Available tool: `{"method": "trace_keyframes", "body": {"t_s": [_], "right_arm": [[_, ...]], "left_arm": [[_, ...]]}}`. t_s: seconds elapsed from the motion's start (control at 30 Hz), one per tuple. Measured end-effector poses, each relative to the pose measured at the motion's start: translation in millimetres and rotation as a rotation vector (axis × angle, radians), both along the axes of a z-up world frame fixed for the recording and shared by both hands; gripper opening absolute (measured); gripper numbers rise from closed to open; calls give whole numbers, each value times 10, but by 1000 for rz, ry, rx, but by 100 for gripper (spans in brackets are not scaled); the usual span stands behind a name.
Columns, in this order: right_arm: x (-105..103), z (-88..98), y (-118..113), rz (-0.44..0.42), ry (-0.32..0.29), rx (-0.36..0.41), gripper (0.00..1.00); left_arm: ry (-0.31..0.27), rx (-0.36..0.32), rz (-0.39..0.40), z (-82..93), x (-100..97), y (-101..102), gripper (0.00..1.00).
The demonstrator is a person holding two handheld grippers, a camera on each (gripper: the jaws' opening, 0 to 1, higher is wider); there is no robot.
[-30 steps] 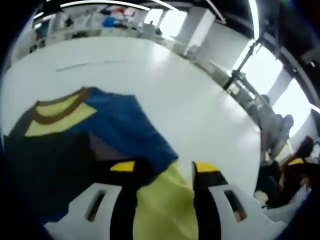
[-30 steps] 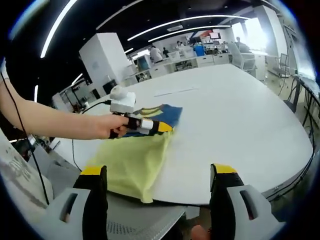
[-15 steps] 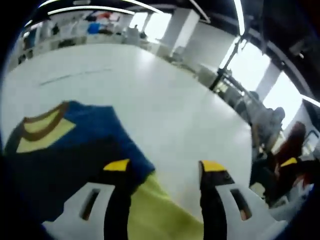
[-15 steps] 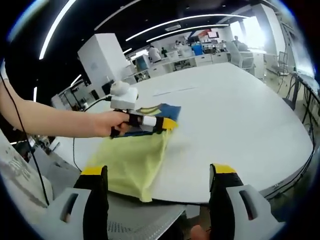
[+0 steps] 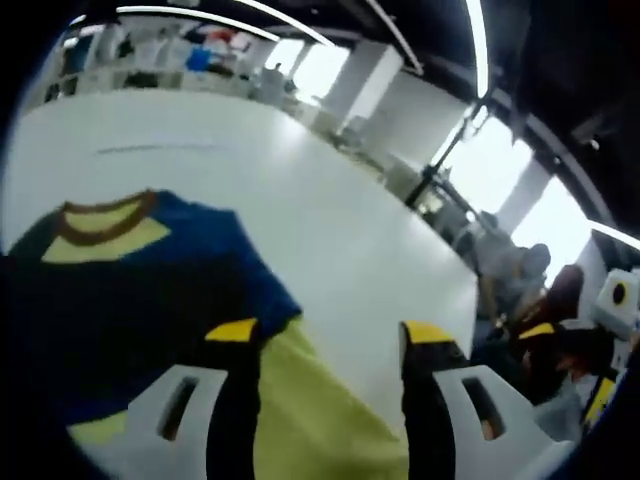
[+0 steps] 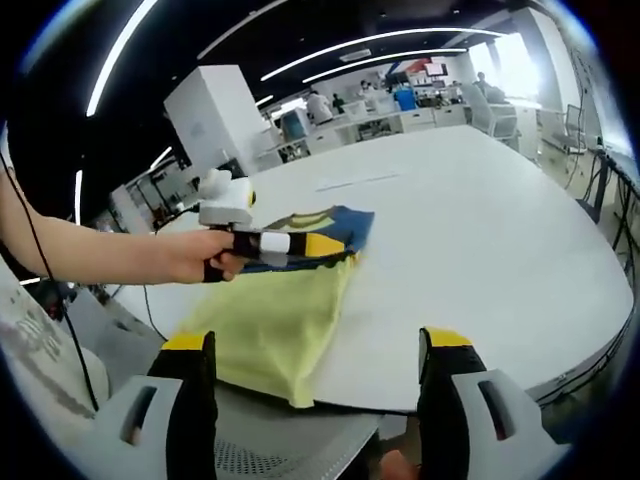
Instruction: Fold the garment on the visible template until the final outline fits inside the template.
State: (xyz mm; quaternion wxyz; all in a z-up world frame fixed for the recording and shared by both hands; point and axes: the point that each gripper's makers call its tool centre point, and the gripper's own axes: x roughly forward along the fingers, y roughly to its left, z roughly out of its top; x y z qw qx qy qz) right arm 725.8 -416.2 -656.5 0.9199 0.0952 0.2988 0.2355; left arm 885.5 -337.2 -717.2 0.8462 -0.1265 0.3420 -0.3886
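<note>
My left tool hangs over the T-shirt, which lies on the white counter near my edge of it, yellow lower half toward me and blue upper half with the brown collar beyond. In the left gripper view my 2 jaws stand apart, with yellow cloth showing between them and the blue-yellow seam just beside the left jaw; I cannot tell whether any fabric is pinched. My right tool stands released, jaws wide apart, well back from the shirt and off the counter's edge.

I see no template outline around the shirt, so I judge the fold by the shirt's own shape. To do this step well, I would take 1 layer at the seam side, lift only slightly, and carry it straight across toward the collar so the edge lands square. The yellow hem hangs near the counter's edge, so I should pull away from that edge, not toward it.
</note>
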Motion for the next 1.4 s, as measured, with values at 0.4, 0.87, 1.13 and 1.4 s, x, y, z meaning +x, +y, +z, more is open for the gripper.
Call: {"method": "trace_keyframes", "body": {"t_s": [0.4,0.87,1.13,1.4], "right_arm": [[-16,-86,174,81,16,12,81],[-125,-288,582,328,87,-25,65],[-353,-675,659,543,197,-201,47],[-339,-815,619,510,265,-192,38]], "left_arm": [[36,-83,105,148,-385,767,52],[111,-57,275,252,-913,1893,53],[324,48,243,-2,-1431,2280,61],[482,54,224,-167,-1790,2339,59]]}}
